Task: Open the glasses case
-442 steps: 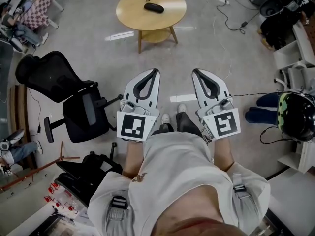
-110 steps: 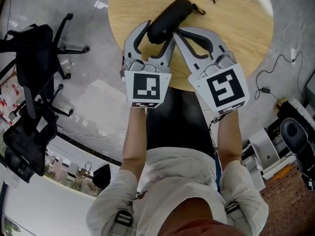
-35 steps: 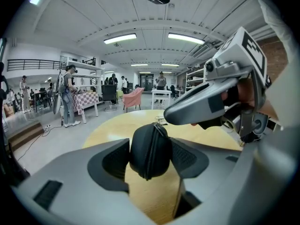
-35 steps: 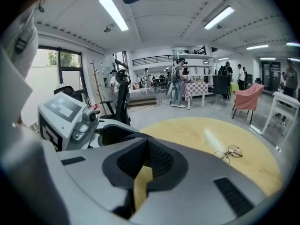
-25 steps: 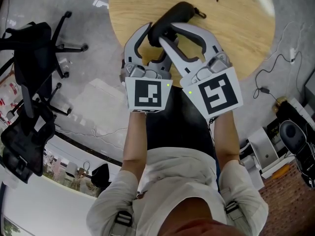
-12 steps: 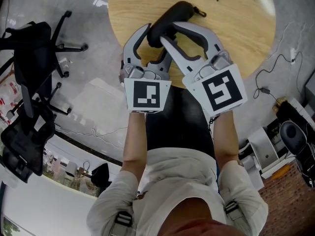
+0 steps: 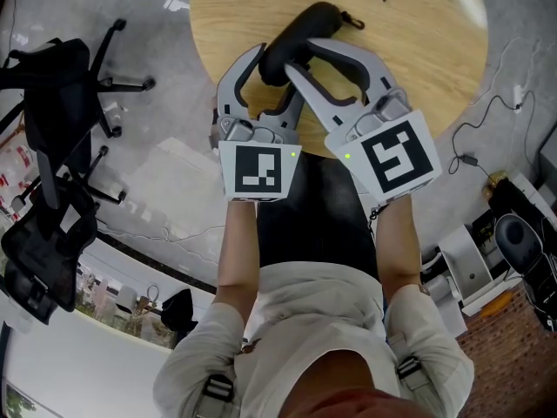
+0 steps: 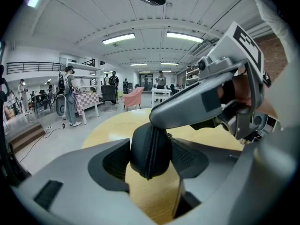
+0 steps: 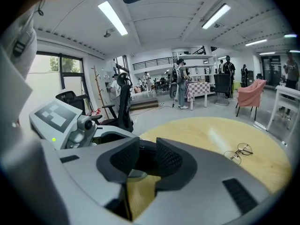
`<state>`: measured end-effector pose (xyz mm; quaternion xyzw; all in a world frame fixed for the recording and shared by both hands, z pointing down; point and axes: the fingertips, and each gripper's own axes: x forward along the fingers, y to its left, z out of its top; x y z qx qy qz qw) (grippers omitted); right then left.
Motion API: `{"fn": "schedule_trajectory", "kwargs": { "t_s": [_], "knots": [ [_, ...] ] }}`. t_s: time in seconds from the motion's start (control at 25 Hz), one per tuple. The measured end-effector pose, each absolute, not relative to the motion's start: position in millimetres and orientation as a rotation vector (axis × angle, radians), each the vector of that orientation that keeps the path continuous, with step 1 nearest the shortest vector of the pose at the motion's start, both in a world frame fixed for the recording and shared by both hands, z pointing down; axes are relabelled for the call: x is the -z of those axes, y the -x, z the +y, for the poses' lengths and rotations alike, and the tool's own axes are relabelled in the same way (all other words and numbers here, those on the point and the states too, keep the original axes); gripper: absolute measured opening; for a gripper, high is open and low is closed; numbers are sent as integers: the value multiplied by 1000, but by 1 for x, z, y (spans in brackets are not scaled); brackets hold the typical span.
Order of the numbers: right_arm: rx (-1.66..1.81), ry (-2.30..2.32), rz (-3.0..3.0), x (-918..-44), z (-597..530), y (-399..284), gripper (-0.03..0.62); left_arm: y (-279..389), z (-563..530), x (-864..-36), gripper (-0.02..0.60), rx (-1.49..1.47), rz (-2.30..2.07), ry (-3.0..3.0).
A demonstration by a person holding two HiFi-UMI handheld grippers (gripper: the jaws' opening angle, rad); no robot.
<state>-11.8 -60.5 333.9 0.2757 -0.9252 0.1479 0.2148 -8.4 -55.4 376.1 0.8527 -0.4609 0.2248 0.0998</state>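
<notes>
Over a round wooden desk (image 7: 418, 50) in a big open workroom, working on the black glasses case (image 7: 305, 24), tipping up off the desk at its near end and resting toward the desk's middle at the far end. Clamping that near end in the left hand-held gripper (image 8: 150, 156), seam facing out. Straddling the case with the right hand-held gripper (image 9: 146, 161), jaws just having been widening, pads seemingly touching the shell. Judging it light, stiff-shelled, smooth, likely slippery; gripping either side of the seam. Lying flat on the desk seconds earlier, arching upward now.
</notes>
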Motion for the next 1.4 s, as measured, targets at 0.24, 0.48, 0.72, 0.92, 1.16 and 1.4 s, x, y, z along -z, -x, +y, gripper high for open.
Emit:
{"fn": "schedule_trajectory", "kwargs": {
  "t_s": [0.24,0.48,0.72,0.92,1.16,1.4],
  "knots": [
    [-449,-771,-2557,-338,-61,10,129,9,-53,-379,275,-669,-1359,-2519],
    [-485,-774,-2557,-341,-62,8,131,9,-51,-381,275,-680,-1352,-2518],
    [-506,-780,-2549,-344,-63,5,138,10,-49,-382,275,-679,-1348,-2519],
    [-511,-769,-2543,-348,-62,6,140,11,-47,-386,273,-681,-1336,-2512],
    [-522,-774,-2539,-350,-63,4,143,11,-45,-388,273,-686,-1328,-2520],
    [-517,-775,-2535,-353,-64,3,144,12,-43,-391,272,-691,-1325,-2505]
  ]
}}
